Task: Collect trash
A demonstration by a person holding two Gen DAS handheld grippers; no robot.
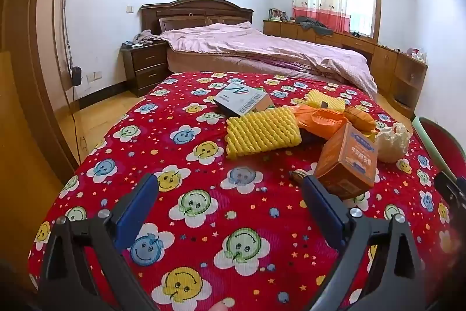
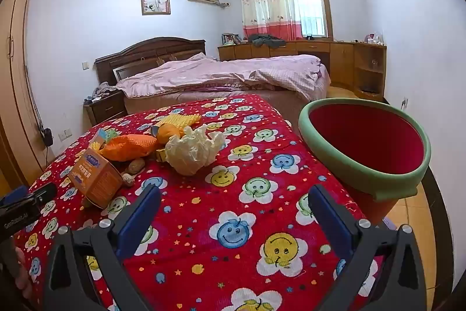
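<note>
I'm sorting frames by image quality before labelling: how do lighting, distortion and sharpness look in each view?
Left wrist view: even daylight from the window, strong fisheye bending of the wardrobe, dark corners, the orange box sharp, a soft smear at lower right. Right wrist view: same bending and dark corners, the bin and crumpled paper sharp, shadows soft, no glare.

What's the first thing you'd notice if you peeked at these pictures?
The bright red smiley-flower cloth fills the foreground. A heap of trash sits on it: a yellow foam net, an orange box and crumpled paper. A red bin with a green rim stands at the right edge.
</note>
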